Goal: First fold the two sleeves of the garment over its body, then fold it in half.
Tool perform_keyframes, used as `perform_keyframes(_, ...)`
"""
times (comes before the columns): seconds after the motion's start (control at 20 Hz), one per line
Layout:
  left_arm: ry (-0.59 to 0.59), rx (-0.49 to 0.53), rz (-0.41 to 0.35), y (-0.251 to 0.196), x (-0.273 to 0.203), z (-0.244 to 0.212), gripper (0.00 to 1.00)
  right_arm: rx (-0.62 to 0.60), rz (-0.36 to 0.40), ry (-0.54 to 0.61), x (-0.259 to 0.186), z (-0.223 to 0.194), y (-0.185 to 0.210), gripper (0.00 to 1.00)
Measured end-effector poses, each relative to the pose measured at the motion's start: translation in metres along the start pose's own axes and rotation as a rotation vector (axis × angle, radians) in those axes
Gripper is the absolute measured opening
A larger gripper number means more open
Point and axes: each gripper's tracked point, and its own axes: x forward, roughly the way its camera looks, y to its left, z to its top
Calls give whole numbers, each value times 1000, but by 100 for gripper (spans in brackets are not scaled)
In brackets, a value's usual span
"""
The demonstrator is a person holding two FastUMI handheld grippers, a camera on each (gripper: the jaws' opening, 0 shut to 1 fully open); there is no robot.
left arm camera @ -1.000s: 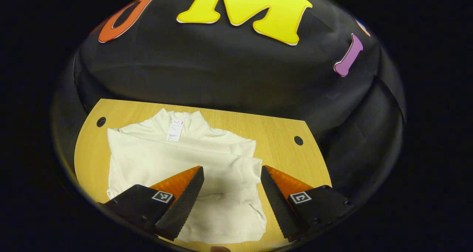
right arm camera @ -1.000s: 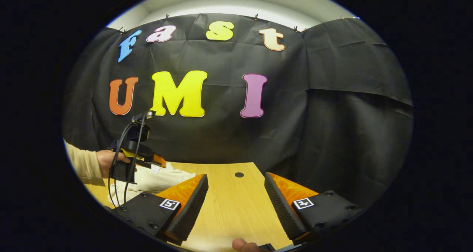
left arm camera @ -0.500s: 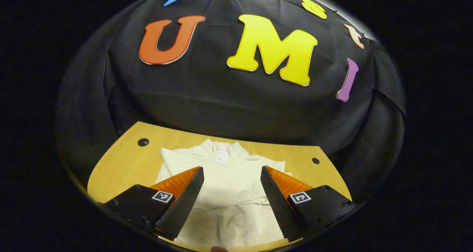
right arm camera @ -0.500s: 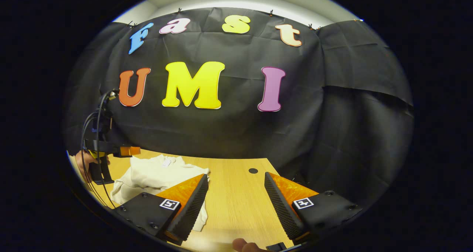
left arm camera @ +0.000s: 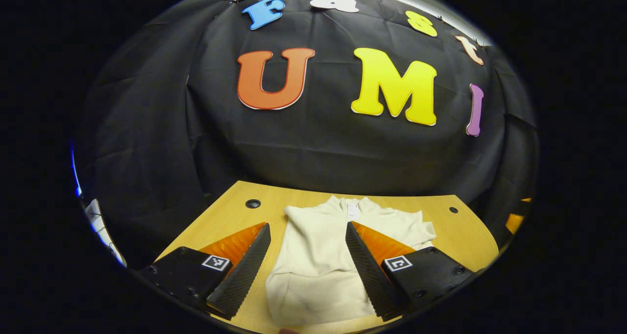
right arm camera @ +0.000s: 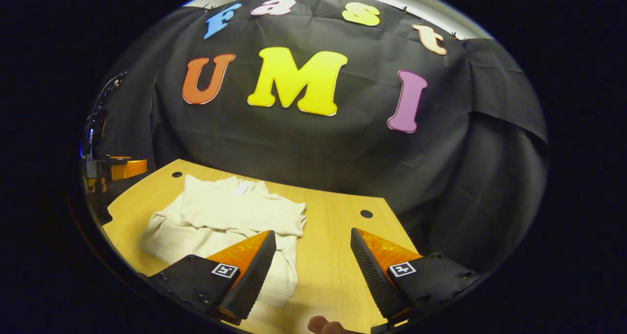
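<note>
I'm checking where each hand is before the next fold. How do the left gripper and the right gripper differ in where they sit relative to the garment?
The left gripper looks straight along the garment, which lies between its jaws; the right gripper has bare wooden table between its jaws. The right gripper has the garment off to its left side. Both have open jaws and hold nothing.

We see both views lit evenly from overhead, bright enough on the wooden table and the cream garment, with only soft shadows in the cloth's folds. The dark backdrop swallows light, so contrast is strong. Fisheye bending curves the table's edges, most toward 3 and 9 o'clock. A pale bright strip shows at 12 o'clock in the right gripper view. Focus is crisp centrally and softer at the rim.
</note>
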Motion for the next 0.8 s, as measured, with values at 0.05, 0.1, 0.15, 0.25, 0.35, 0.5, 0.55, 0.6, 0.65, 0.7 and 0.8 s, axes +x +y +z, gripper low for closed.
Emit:
perform_keyframes(0.05,27,-6,14,10,-1,-10,98,3,7,33,8,-11,8,95)
perform_keyframes(0.1,50,-15,24,19,-2,-18,98,8,10,57,15,-20,16,95)
perform_keyframes(0.15,66,-20,30,24,-2,-26,99,4,10,81,23,-28,22,95)
perform_keyframes(0.25,94,-8,43,35,-3,-41,99,-19,3,130,39,-48,31,95)
perform_keyframes(0.35,135,27,42,36,-5,-61,99,-21,5,208,47,-75,39,95)
perform_keyframes(0.5,209,68,24,33,-2,-89,99,-33,-2,314,56,-114,45,95)
perform_keyframes(0.55,245,74,22,33,-1,-102,98,-40,-8,345,59,-125,46,95)
perform_keyframes(0.6,281,77,20,32,-4,-117,99,-45,-12,380,60,-135,46,95)
perform_keyframes(0.65,316,75,18,31,-6,-131,99,-34,-18,400,61,-143,46,95)
perform_keyframes(0.7,354,73,16,28,-5,-143,99,-20,-18,410,62,-148,45,95)
perform_keyframes(0.8,438,76,22,30,-9,-167,99,-16,-10,465,66,-165,46,95)
